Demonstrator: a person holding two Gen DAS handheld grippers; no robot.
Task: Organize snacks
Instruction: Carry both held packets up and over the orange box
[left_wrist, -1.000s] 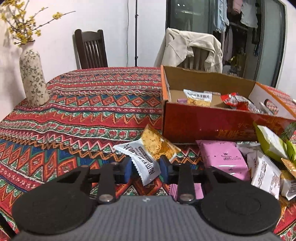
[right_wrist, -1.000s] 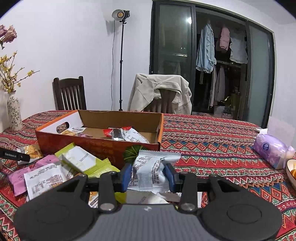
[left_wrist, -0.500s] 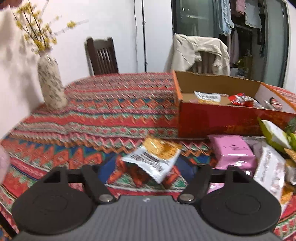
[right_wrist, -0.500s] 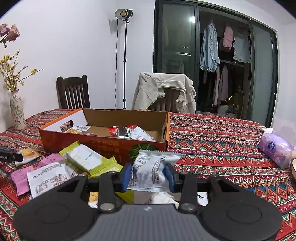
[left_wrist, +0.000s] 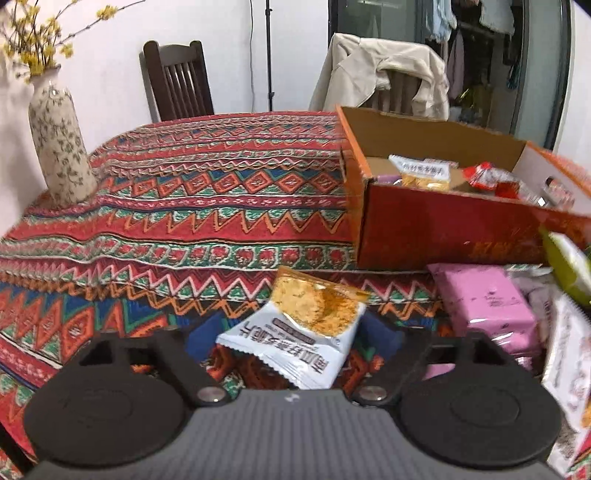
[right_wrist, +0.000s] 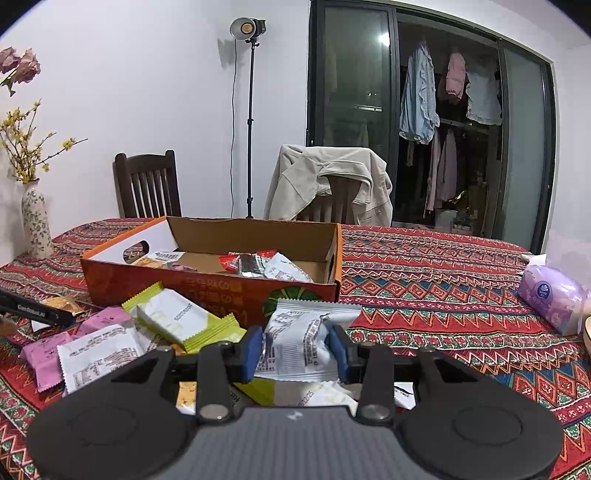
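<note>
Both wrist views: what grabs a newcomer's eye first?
The busy red zigzag-patterned tablecloth fills both views, with the open orange cardboard box of snacks at its middle and loose packets piled against its front. In the right wrist view, the right gripper pinches a crinkled white foil snack packet just before the box. In the left wrist view, a white-and-orange cracker packet lies between the wide-open fingers of the left gripper.
</note>
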